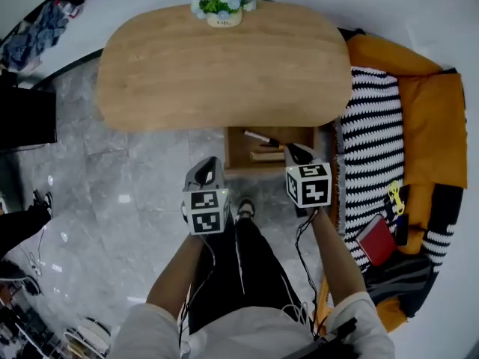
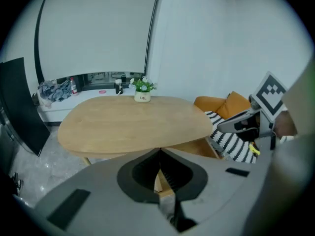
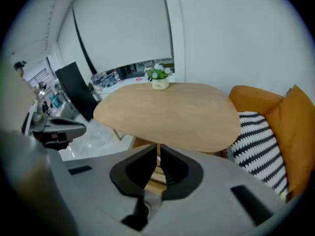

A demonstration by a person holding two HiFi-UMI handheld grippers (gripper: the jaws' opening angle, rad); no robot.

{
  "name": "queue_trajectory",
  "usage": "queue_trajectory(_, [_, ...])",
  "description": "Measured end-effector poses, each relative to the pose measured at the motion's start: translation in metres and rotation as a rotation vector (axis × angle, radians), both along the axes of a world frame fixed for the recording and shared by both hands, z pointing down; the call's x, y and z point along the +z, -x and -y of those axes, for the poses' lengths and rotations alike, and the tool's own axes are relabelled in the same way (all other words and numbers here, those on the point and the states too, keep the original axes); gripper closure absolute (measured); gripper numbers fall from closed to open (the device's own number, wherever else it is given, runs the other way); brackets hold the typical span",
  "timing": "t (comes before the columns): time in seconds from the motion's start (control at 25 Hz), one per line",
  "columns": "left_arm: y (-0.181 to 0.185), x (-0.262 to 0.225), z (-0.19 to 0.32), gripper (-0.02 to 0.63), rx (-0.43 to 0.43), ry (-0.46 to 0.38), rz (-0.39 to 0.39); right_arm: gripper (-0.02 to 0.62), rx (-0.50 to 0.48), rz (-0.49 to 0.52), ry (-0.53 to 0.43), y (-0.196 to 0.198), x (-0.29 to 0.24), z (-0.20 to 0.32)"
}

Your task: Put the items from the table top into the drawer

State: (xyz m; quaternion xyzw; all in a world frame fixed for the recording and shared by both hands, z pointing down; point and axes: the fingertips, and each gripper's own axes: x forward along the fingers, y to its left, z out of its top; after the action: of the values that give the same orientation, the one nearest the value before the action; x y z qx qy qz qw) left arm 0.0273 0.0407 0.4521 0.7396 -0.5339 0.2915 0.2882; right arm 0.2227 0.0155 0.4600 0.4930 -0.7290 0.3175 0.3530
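The oval wooden table [image 1: 224, 66] bears only a small flower pot [image 1: 223, 10] at its far edge. Under its near edge a wooden drawer [image 1: 238, 155] stands pulled out, with a pen [image 1: 258, 137] and a flat book-like item [image 1: 267, 155] inside. My left gripper [image 1: 209, 163] hangs above the floor just left of the drawer, its jaws shut and empty [image 2: 159, 154]. My right gripper [image 1: 296, 152] hovers at the drawer's right corner, its jaws [image 3: 157, 154] all but touching with nothing between them. Each gripper view shows the table [image 2: 133, 124] [image 3: 167, 114] ahead.
An orange sofa [image 1: 434, 103] with a striped blanket [image 1: 370, 140] stands right of the table and holds a red notebook [image 1: 376, 239] and a yellow item [image 1: 395, 195]. A black panel [image 1: 26, 118] stands at the left. The person's legs [image 1: 239, 275] stand on grey marble floor.
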Motion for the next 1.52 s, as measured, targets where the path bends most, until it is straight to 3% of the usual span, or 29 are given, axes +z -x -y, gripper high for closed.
queue_trajectory(0.12, [-0.005,-0.056,-0.002,0.597,0.033,-0.052,0.014,0.6,0.11,-0.019,-0.057,-0.032,-0.053,-0.01])
queue_trajectory(0.24, [-0.004,-0.123,-0.003,0.597,0.013,-0.104,-0.007,0.6,0.174,-0.028,-0.133,-0.057,-0.118,-0.022])
queue_trajectory(0.52, [-0.031,-0.264,-0.01,0.597,0.065,-0.248,-0.076,0.601,0.216,0.041,-0.297,-0.083,-0.256,-0.047])
queue_trajectory(0.8, [-0.038,-0.37,-0.002,0.597,0.034,-0.422,-0.132,0.601,0.289,0.095,-0.451,-0.113,-0.35,-0.073])
queue_trajectory(1.04, [-0.041,-0.402,-0.002,0.597,0.052,-0.492,-0.118,0.603,0.33,0.109,-0.469,-0.121,-0.369,-0.086])
queue_trajectory(1.52, [-0.048,-0.408,-0.001,0.597,0.051,-0.495,-0.139,0.603,0.334,0.117,-0.477,-0.111,-0.376,-0.084])
